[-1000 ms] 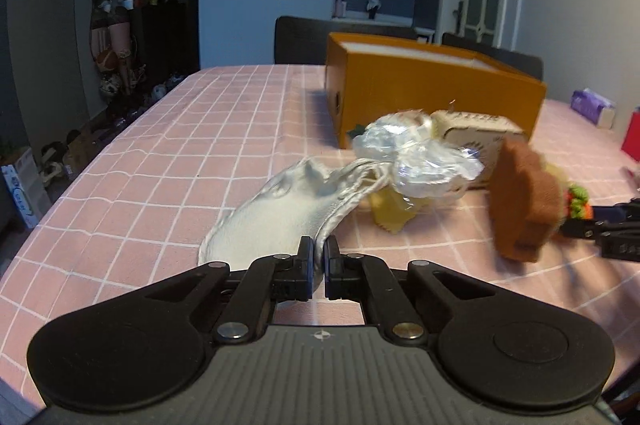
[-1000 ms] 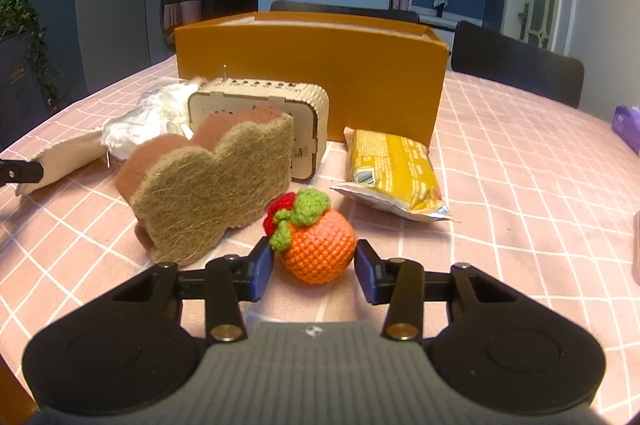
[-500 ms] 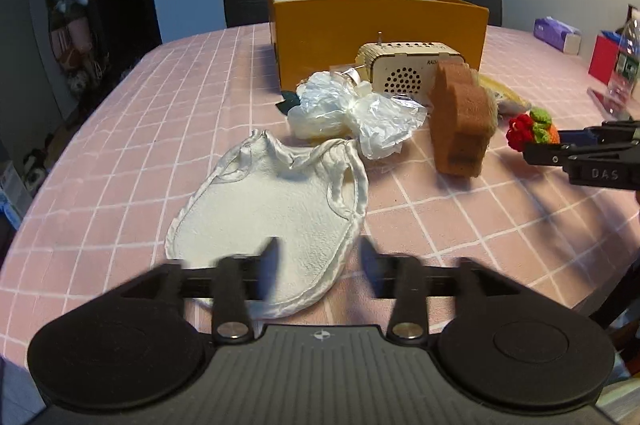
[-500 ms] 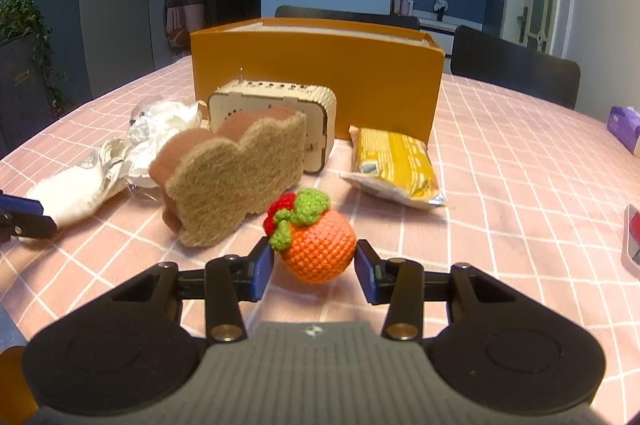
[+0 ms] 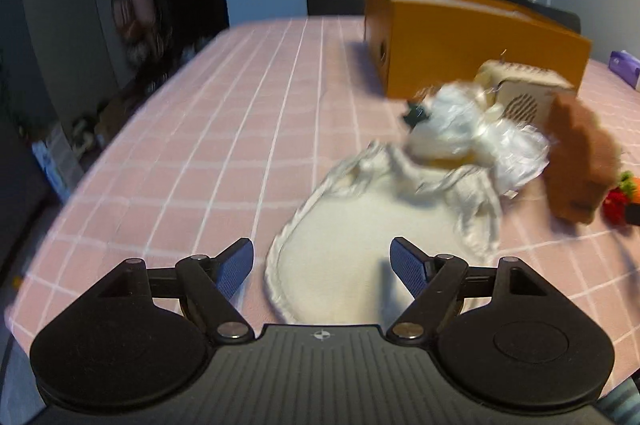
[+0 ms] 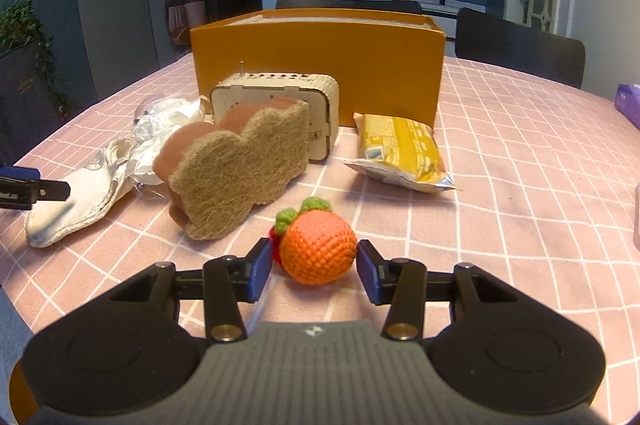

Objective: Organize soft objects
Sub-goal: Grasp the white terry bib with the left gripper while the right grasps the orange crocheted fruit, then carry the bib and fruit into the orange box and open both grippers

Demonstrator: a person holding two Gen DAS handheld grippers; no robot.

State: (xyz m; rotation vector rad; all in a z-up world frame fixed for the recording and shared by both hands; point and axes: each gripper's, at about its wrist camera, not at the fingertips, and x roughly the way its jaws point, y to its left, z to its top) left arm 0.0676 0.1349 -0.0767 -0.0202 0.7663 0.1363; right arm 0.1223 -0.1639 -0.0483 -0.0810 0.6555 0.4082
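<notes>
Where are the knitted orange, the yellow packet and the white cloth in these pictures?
knitted orange [image 6: 318, 245]: right wrist view, middle of its orange body.
yellow packet [image 6: 400, 149]: right wrist view, centre of its printed face.
white cloth [image 5: 352, 249]: left wrist view, its flat middle.

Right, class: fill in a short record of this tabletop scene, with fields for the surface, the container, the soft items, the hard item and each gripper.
surface: table with pink checked cloth
container: orange box, at the back
soft items: white cloth; brown sponge; crocheted orange
hard item: wooden radio, before the box
left gripper: jaws just opened, over the cloth edge, holding nothing
right gripper: open around the crocheted orange, pads not pressing
</notes>
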